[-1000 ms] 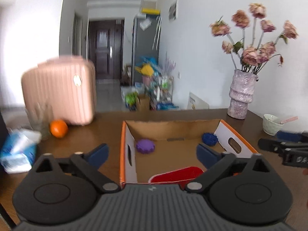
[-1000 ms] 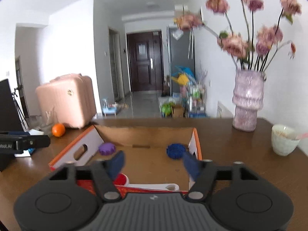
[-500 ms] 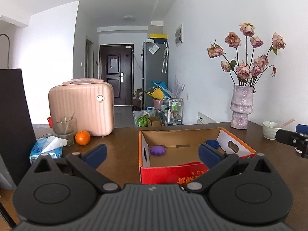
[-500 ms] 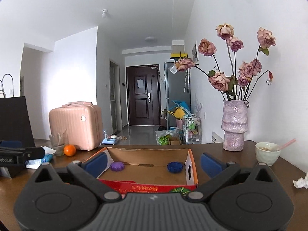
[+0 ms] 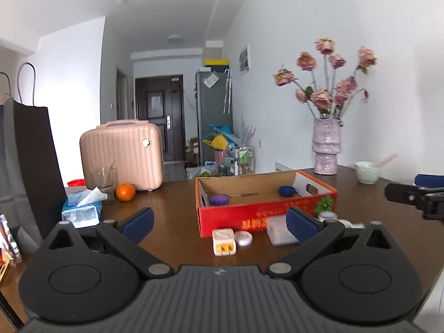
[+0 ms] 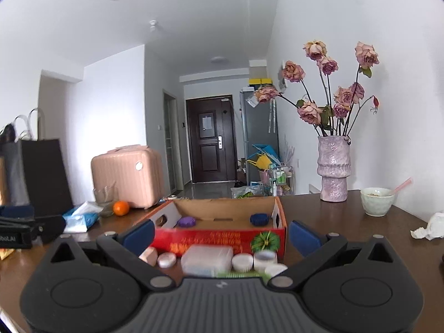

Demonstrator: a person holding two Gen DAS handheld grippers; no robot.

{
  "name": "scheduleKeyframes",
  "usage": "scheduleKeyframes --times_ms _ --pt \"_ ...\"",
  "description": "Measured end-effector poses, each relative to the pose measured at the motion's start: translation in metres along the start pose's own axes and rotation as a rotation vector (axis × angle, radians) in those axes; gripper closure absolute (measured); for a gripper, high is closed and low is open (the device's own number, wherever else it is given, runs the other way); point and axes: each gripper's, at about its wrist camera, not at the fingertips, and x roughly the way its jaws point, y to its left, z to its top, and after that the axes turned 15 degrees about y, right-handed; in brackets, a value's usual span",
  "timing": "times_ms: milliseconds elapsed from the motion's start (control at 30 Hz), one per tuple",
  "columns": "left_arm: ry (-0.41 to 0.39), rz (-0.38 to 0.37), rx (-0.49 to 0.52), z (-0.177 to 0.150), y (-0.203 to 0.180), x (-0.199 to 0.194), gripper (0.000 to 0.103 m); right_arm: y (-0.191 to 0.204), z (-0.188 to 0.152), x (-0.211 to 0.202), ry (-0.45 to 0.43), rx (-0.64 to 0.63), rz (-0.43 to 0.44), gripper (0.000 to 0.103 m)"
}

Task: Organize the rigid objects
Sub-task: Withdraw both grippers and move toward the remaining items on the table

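Charger (image 5: 223, 242) ahead of left tool (image 5: 219, 222) (apart)

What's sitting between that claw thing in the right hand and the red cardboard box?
In the right wrist view, a row of small items lies there: a clear plastic case, round white lids and a pinkish block, before the box. The right gripper is open.

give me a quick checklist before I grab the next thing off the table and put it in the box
1. Left tool open, nothing in it: ok.
2. Right tool open, nothing in it: ok.
3. Box open on top, room inside beside purple cap and blue cap: ok.
4. Items waiting in front of box, charger among them: ok.
5. Clear case sharp enough to aim at: not ok, blurred.
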Motion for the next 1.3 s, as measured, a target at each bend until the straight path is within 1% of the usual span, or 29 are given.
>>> scheduleKeyframes --times_ms 100,167,233,333,433,500,633,700,867,1000,1067,1133,1200,1267,1300 --pt "0.000 -0.010 0.017 -0.029 -0.004 -0.019 0.000 0.006 -0.028 -0.018 -0.018 -0.056 -0.039 0.000" --pt "0.026 -0.001 0.030 -0.047 -0.006 -0.028 0.000 0.010 -0.047 -0.030 -0.014 -0.089 -0.058 0.000" --pt "0.066 -0.005 0.024 -0.063 -0.005 -0.034 0.000 0.012 -0.062 -0.043 -0.003 -0.091 -0.071 0.000" --pt "0.133 -0.025 -0.026 -0.078 0.001 -0.035 0.000 0.012 -0.081 -0.060 0.040 -0.065 -0.051 0.000" --pt "0.150 -0.020 -0.037 -0.082 0.005 -0.033 0.000 0.012 -0.092 -0.065 0.084 -0.072 -0.059 0.000" --pt "0.142 -0.004 -0.034 -0.081 0.005 -0.032 0.000 0.010 -0.093 -0.064 0.093 -0.067 -0.073 0.000" --pt "0.140 -0.001 -0.048 -0.079 0.005 -0.025 0.000 0.005 -0.090 -0.056 0.107 -0.029 -0.082 0.000" --pt "0.163 0.004 -0.053 -0.078 0.004 -0.015 0.000 0.003 -0.088 -0.050 0.123 -0.029 -0.084 0.000" --pt "0.222 -0.012 -0.049 -0.070 0.001 0.014 0.000 -0.002 -0.086 -0.028 0.164 -0.028 -0.081 0.000" --pt "0.265 -0.028 -0.051 -0.055 -0.003 0.044 0.000 -0.012 -0.077 -0.002 0.199 -0.007 -0.099 0.001" --pt "0.277 -0.059 -0.057 -0.045 -0.007 0.060 0.000 -0.022 -0.070 0.014 0.212 0.031 -0.112 0.002" --pt "0.291 -0.079 -0.049 -0.035 -0.015 0.079 0.000 -0.034 -0.062 0.031 0.238 0.079 -0.111 0.006" --pt "0.291 -0.090 -0.020 -0.027 -0.024 0.095 0.000 -0.044 -0.056 0.047 0.264 0.102 -0.099 0.009" --pt "0.284 -0.093 0.005 -0.019 -0.033 0.112 0.000 -0.051 -0.047 0.065 0.296 0.084 -0.078 0.009" --pt "0.283 -0.094 0.012 -0.015 -0.036 0.120 0.000 -0.052 -0.043 0.075 0.309 0.054 -0.070 0.010"
